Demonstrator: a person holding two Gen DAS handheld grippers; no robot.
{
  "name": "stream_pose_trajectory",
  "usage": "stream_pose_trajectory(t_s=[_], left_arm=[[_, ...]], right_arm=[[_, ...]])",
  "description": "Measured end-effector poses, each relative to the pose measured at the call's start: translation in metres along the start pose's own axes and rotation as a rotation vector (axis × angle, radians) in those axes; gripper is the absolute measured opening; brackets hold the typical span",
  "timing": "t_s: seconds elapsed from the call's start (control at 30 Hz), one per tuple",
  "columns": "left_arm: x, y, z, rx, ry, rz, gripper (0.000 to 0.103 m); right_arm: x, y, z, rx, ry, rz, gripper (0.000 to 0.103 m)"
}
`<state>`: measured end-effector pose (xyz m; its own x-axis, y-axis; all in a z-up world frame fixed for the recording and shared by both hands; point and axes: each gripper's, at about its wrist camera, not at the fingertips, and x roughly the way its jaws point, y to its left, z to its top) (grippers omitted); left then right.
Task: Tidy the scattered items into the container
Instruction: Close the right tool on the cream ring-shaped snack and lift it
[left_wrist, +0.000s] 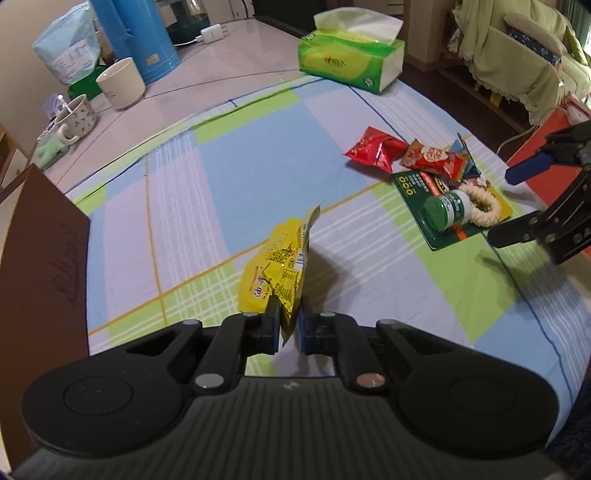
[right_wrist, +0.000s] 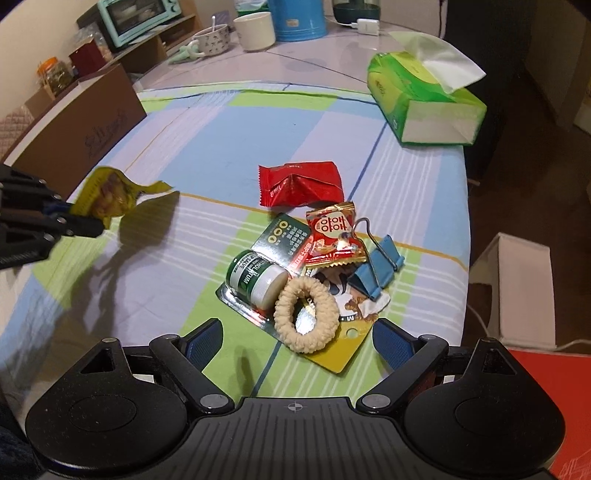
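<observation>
Brown box (right_wrist: 74, 122) sitting at far left on the checked cloth (left_wrist: 258, 166), tissue pack (right_wrist: 424, 99) far right. Left gripper (left_wrist: 287, 325) pinching the yellow packet (left_wrist: 280, 266), lifted above the cloth. Right gripper (right_wrist: 297, 341) hanging wide open, holding nothing, near the pile: red packet (right_wrist: 301, 182), blue clip (right_wrist: 376, 271), green jar (right_wrist: 251, 278), hair tie (right_wrist: 306, 314).

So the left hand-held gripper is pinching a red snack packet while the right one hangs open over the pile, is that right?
Not quite: the packet in the left hand-held gripper is yellow, as the left wrist view shows. The red packet lies on the cloth. The right hand-held gripper does hang open over the pile.
</observation>
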<state>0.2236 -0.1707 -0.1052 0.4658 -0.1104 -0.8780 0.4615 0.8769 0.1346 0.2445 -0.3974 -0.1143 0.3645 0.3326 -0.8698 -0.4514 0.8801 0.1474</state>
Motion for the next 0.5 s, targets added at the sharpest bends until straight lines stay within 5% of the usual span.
stream_pose_trajectory(t_s=[0.07,0.13,0.37,0.5], left_arm=[[-0.003,0.001,-0.001,-0.005,0.000,-0.003,0.007],[-0.006,0.001,-0.003,-0.006,0.001,-0.004,0.006],[-0.010,0.002,-0.007,-0.021,0.001,-0.004,0.005],[-0.011,0.003,-0.009,-0.025,0.002,-0.003,0.005]], right_arm=[[0.002,0.000,0.000,-0.009,0.001,0.003,0.091],[0.006,0.000,0.000,-0.015,0.012,0.018,0.065],[0.015,-0.004,-0.001,-0.034,0.014,-0.005,0.063],[0.015,-0.002,-0.002,-0.059,0.016,-0.032,0.021]])
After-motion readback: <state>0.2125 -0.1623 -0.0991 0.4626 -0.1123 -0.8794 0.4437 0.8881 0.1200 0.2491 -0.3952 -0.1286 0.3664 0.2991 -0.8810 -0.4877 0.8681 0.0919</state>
